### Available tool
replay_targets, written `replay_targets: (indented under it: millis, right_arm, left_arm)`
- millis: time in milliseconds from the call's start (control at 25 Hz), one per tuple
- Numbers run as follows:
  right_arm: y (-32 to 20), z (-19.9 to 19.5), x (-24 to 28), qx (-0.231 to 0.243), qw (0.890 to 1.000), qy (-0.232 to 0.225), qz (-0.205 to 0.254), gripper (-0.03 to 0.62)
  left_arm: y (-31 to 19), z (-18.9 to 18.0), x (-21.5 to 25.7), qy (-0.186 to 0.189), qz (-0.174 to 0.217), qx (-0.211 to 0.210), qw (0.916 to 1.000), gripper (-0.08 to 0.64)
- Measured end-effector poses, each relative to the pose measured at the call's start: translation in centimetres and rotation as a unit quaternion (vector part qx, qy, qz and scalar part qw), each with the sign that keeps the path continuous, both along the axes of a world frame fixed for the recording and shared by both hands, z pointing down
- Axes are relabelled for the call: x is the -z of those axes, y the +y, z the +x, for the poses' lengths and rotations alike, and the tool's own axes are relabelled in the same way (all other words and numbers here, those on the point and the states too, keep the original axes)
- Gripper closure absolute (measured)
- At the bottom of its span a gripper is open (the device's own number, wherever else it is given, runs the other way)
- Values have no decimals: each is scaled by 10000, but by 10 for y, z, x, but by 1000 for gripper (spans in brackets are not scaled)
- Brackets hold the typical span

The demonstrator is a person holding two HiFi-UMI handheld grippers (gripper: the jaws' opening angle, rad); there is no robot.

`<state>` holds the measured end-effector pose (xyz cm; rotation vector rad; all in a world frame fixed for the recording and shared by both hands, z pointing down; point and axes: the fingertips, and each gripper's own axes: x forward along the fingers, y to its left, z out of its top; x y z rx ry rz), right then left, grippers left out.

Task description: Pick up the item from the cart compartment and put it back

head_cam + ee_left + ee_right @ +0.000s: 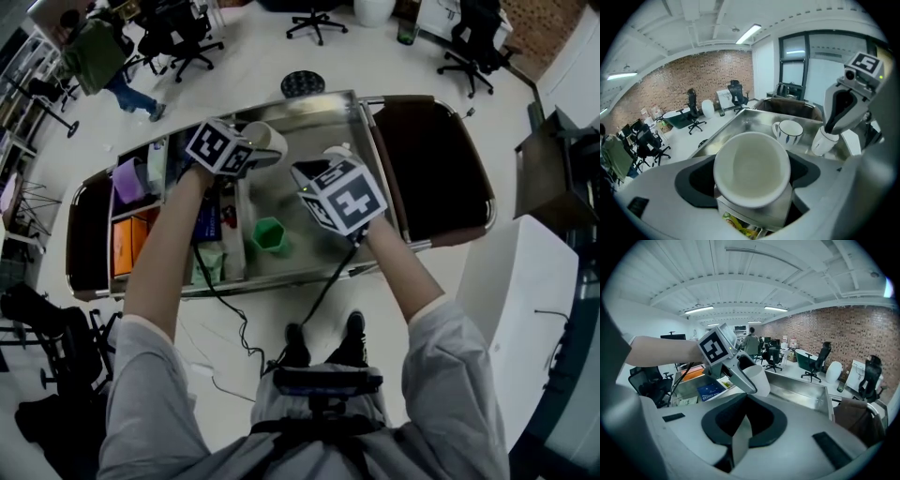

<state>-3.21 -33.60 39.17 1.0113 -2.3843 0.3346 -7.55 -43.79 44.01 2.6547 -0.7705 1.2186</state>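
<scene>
My left gripper (251, 150) is shut on a white cup (269, 141) and holds it above the cart's steel tray (309, 112). In the left gripper view the cup (752, 169) fills the space between the jaws, mouth towards the camera. My right gripper (328, 169) hangs over the tray's middle. Its dark jaws (830, 125) are shut on the rim of a small white cup (824, 141), whose wall shows as a pale strip (739, 439) between them. A white mug with blue leaf marks (789, 131) stands on the tray beside it.
A green cup (270, 234) stands on the tray near its front edge. The cart's left compartments hold a purple container (127, 180), an orange box (126, 246) and a blue book (208, 217). Dark pads (433, 159) cap the cart's ends. Office chairs (315, 21) stand beyond.
</scene>
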Motion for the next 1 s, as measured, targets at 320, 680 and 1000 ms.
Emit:
replay_targets:
  millis: [320, 680, 1000]
  right_arm:
    - [20, 0, 18, -3, 9996, -254, 145, 583]
    - [48, -3, 34, 56, 9979, -596, 261, 583]
    - [79, 5, 39, 53, 9943, -1003, 363, 583]
  left_arm:
    - [33, -23, 44, 1007, 579, 757, 9903, 124]
    - [88, -45, 88, 1864, 1084, 1309, 9677, 124]
    - [152, -65, 108, 2245, 1447, 1600, 9503, 124]
